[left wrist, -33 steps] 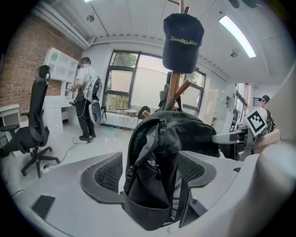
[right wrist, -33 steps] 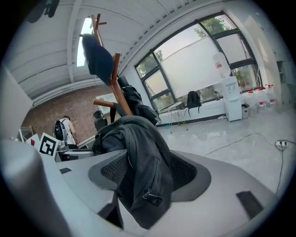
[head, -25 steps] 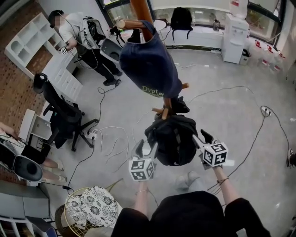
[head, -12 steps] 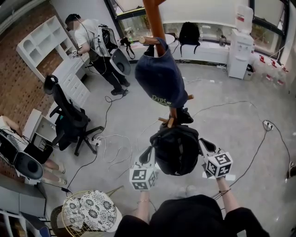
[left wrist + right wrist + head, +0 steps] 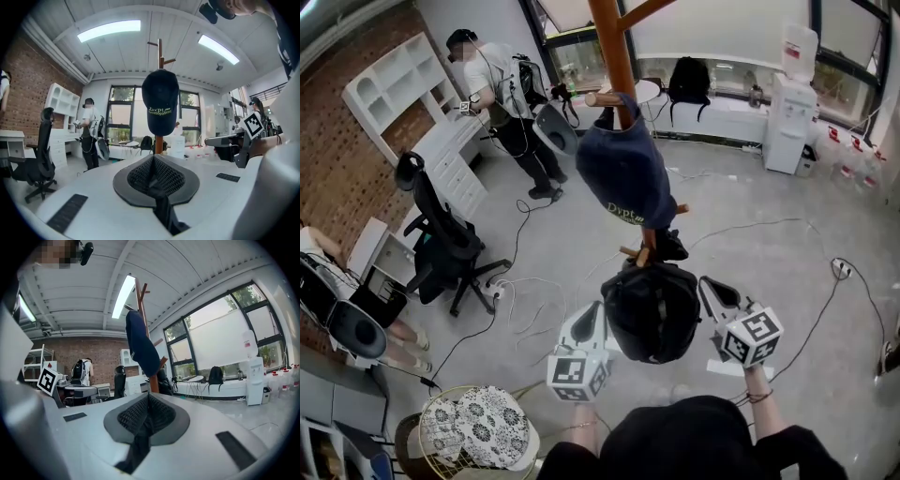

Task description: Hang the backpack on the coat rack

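The black backpack [image 5: 652, 309] hangs from a low peg of the brown coat rack [image 5: 611, 47], under a navy cap [image 5: 623, 169]. My left gripper [image 5: 587, 319] is just left of the pack and my right gripper [image 5: 712, 291] just right of it, both apart from it. Both are shut with nothing between the pads. The left gripper view looks level at the cap [image 5: 160, 101] and the pole [image 5: 159, 144] past my shut left gripper [image 5: 153, 160]. In the right gripper view the pole [image 5: 151, 378] and a dark pack [image 5: 164, 379] stand beyond my shut right gripper [image 5: 149, 398].
A black office chair [image 5: 441, 248] stands to the left with cables [image 5: 525, 291] on the floor. A person [image 5: 502, 84] works at the white shelving. Another black backpack [image 5: 689, 80] sits on the far window bench, beside a water dispenser [image 5: 794, 103]. A patterned stool [image 5: 478, 427] is near my left.
Both grippers have risen alongside the backpack and their jaws have gone from open to shut. The backpack stays hanging on the peg.
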Available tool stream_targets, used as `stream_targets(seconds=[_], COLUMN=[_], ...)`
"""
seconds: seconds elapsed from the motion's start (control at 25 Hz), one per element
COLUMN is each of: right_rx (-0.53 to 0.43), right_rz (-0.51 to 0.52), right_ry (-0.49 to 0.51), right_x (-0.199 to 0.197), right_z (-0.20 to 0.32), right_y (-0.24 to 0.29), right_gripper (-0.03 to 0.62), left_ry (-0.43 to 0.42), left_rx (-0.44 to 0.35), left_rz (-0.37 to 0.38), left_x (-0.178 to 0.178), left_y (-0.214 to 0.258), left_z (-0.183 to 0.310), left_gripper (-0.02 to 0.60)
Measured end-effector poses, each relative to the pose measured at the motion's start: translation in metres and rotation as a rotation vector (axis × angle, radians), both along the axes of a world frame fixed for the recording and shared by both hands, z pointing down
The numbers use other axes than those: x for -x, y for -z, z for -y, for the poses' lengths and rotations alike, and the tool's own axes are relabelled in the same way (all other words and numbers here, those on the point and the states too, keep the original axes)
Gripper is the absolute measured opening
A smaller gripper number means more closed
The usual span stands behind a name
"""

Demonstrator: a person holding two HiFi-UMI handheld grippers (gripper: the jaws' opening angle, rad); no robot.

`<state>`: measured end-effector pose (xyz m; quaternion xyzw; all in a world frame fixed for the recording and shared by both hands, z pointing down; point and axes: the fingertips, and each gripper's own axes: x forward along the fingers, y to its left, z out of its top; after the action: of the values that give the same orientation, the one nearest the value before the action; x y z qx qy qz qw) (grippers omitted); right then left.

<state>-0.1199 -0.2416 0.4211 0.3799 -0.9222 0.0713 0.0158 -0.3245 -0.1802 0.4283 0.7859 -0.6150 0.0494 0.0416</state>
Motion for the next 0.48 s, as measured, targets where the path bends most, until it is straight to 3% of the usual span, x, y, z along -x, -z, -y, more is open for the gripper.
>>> stream_targets(seconds=[0.48], right_rx=[-0.092], right_rz=[0.017], right_ry=[0.024], right_x=[-0.010], right_z=[-0.009], right_y=[0.039], right_gripper=[0.014], left_ry=[0.036], left_rx=[-0.070], left_rz=[0.010], left_x=[0.000], left_y=[0.030], left_z=[-0.023], left_gripper=[0.015])
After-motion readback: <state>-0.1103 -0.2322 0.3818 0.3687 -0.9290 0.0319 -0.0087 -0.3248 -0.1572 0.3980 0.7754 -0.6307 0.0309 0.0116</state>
